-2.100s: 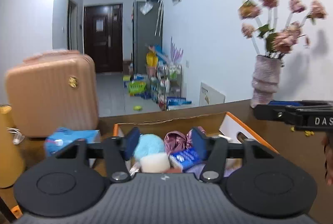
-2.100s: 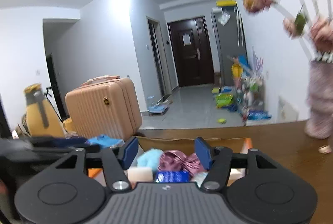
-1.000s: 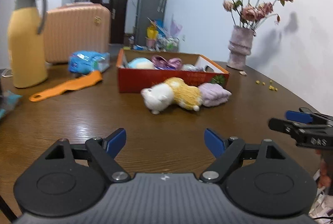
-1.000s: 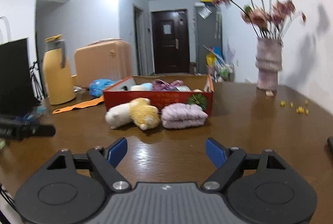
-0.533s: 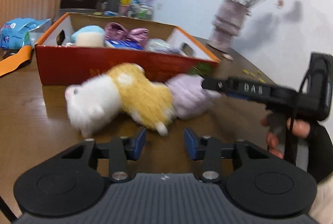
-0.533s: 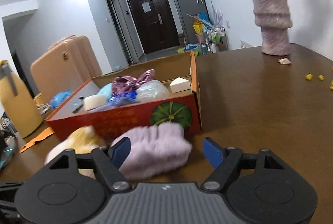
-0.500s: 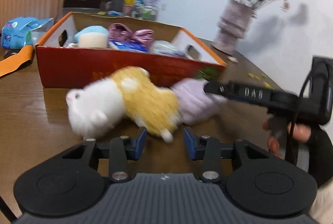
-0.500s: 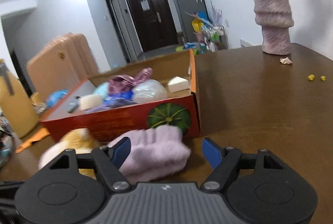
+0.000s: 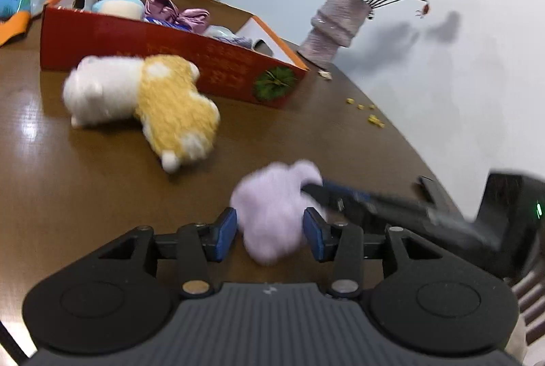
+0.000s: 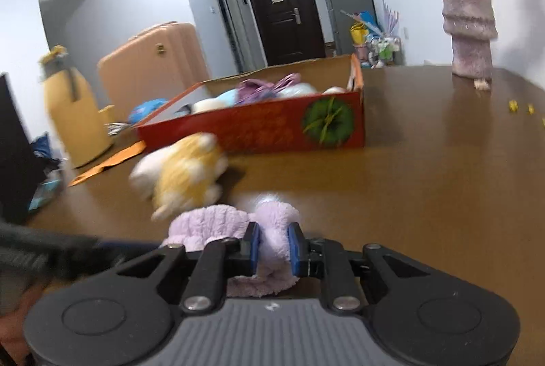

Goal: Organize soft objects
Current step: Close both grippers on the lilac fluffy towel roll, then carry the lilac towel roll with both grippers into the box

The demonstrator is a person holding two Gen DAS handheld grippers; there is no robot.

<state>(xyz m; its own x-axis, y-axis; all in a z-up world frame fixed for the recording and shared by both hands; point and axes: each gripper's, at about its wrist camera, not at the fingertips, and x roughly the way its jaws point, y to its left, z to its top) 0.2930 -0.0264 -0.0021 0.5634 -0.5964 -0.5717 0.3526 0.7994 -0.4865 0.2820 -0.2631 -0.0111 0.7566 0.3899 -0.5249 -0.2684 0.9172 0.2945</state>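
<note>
A fluffy lilac cloth (image 10: 218,226) is pinched between the blue pads of my right gripper (image 10: 272,247), low over the brown table. In the left wrist view the same lilac cloth (image 9: 272,216) sits between the pads of my left gripper (image 9: 269,235), whose jaws stand apart around it without clear contact. My right gripper (image 9: 320,192) enters that view from the right, gripping the cloth. A white and yellow plush toy (image 9: 146,104) lies on the table in front of a red cardboard box (image 9: 190,59) holding several soft items. The plush (image 10: 184,175) and the box (image 10: 272,127) also show in the right wrist view.
A lilac vase (image 10: 470,29) with dried roses stands at the back right of the table (image 10: 425,168). Small yellow crumbs (image 9: 373,119) lie near it. A yellow jug (image 10: 75,114), a peach suitcase (image 10: 153,63), a blue packet (image 10: 148,109) and an orange strip (image 10: 109,161) sit at the left.
My right gripper has shut on the lilac cloth and pulled it away from the box toward the table's near side. My left gripper has shifted from the plush to around the cloth.
</note>
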